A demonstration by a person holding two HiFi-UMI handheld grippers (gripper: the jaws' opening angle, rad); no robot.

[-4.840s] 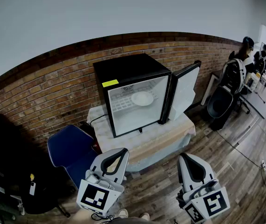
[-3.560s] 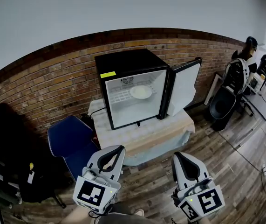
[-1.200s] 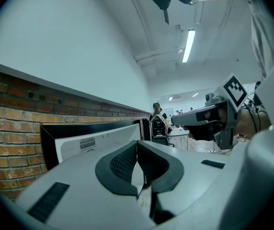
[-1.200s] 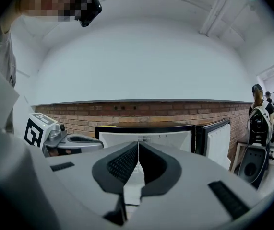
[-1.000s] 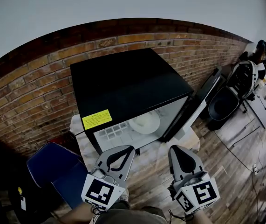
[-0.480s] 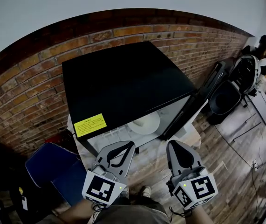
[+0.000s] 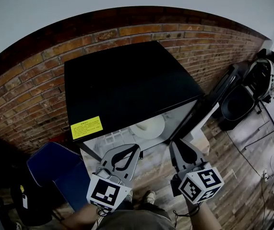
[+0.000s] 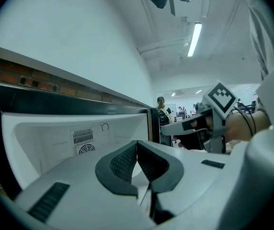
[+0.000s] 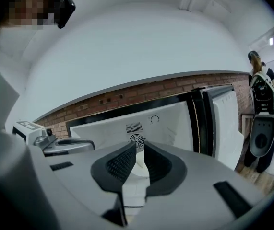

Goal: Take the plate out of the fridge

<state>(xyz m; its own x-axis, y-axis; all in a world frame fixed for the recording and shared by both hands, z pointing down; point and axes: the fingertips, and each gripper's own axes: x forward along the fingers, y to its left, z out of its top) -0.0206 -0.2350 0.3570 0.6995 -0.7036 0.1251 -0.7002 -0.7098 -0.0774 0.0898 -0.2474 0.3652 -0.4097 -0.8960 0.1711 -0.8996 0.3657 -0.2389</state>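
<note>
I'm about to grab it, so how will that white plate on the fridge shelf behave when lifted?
The plate looks rigid and smooth, so it is likely slippery at the rim and breakable if dropped. Lying flat on the gridded shelf, it should slide, not roll.

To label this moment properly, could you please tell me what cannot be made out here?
Head view: the fridge's black top hides most of its inside and the plate's far side.
Head view: the yellow label's print is too small to read.
Left gripper view: the left gripper covers nearly all of the plate.
</note>
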